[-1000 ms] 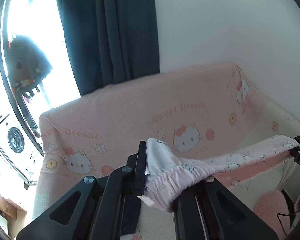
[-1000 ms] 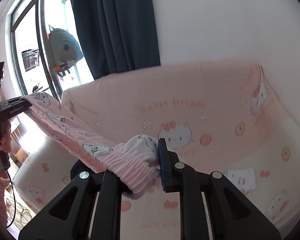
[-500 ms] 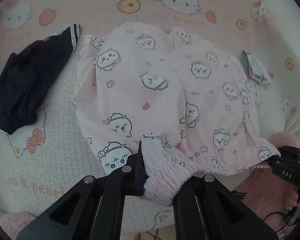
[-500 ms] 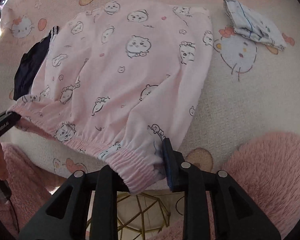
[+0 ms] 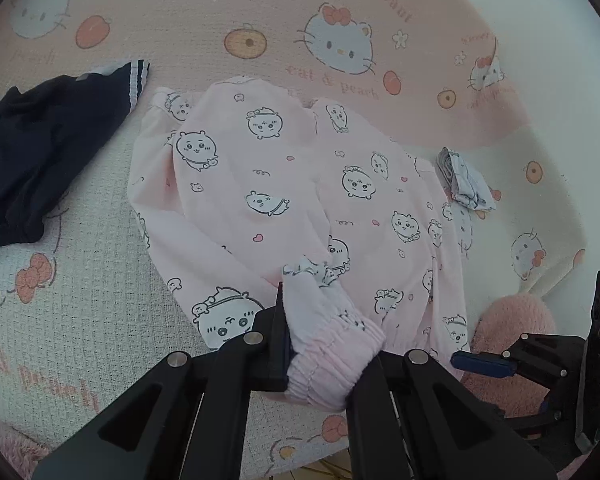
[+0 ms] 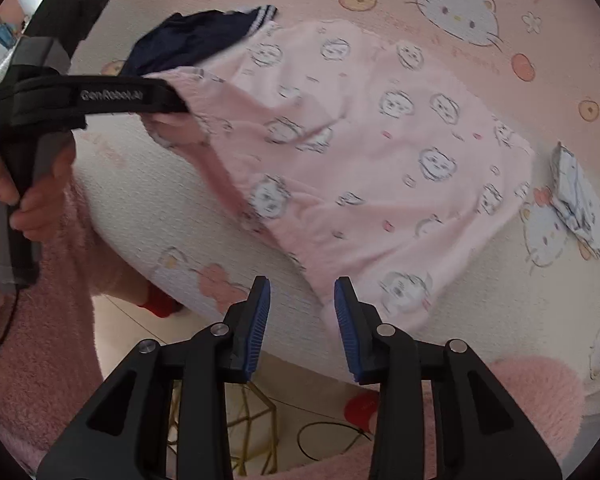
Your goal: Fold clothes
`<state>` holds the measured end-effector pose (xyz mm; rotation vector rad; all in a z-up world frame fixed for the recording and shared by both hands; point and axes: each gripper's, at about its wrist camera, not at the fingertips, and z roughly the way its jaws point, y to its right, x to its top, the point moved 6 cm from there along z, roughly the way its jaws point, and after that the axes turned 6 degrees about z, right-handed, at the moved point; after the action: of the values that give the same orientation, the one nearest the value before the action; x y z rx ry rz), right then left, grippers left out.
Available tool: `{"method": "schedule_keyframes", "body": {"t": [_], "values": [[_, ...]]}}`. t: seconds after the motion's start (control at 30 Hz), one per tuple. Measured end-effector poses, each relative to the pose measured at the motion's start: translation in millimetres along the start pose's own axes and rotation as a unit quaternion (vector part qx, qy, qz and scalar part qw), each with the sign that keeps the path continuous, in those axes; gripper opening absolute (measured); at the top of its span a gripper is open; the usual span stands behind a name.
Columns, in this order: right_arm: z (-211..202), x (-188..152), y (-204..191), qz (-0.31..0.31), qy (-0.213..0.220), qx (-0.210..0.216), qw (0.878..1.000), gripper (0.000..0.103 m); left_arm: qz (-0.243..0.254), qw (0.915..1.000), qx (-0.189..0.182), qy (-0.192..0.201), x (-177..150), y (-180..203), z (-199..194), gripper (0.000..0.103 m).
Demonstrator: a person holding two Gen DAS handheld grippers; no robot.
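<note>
A: Across the whole surface lies a pink and cream cover (image 5: 80,312) printed with cartoon cats, peaches and flowers; past its near edge, pale floor and a gold wire frame (image 6: 256,428) show.

B: And the garment?

A: The pink pyjama shorts (image 5: 268,184), covered in small cartoon faces, are spread flat on the cover, leg ends toward the pink band at the far side, gathered waistband at the near edge.

B: What lies around the shorts?

A: A dark navy garment (image 5: 32,152) with white-striped trim to the left of them, apart from the hem in the left wrist view. A small folded white printed cloth (image 5: 466,184) just beside their right edge.

B: The grippers?

A: The left gripper (image 5: 324,344) is pinched tight on the left waistband corner, fabric bunched between its fingers. The right gripper (image 6: 302,320) has its jaws opening, blue pads (image 6: 256,324) apart with nothing between them; the shorts' right corner lies just beyond. A hand (image 6: 16,192) in a fluffy pink sleeve (image 6: 28,360) holds the left gripper's handle.
</note>
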<state>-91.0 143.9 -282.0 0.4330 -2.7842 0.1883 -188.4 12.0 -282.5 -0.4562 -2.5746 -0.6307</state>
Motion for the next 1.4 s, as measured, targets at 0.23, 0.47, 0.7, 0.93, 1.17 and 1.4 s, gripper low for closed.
{"method": "schedule_keyframes", "body": {"t": [0.23,0.47,0.7,0.93,1.17,1.4], "values": [[45.6,41.8,-29.0,-0.05,0.021,-0.039,0.998,0.027,0.005,1.0,-0.002,-0.003,-6.3,-2.3,-6.7,0.005],[29.7,42.7,57.1,0.064,0.043,-0.129,0.989,0.004,0.033,0.998,0.025,-0.049,-17.8,0.7,8.5,0.007],[-3.0,38.6,97.2,0.105,0.075,-0.162,0.978,0.004,0.103,0.9819,0.077,-0.139,-52.4,23.4,44.6,0.018],[34.3,6.9,95.2,0.078,0.029,-0.184,0.979,0.004,0.013,0.991,-0.012,-0.132,-50.3,9.7,25.3,0.03],[50.1,0.5,100.3,0.098,0.02,-0.145,0.984,0.004,0.017,0.9929,-0.037,-0.111,-52.2,12.0,3.5,0.037],[37.1,4.6,119.4,0.157,0.054,-0.129,0.978,0.004,0.191,0.9634,0.094,-0.163,-83.2,49.3,26.2,0.053]]}}
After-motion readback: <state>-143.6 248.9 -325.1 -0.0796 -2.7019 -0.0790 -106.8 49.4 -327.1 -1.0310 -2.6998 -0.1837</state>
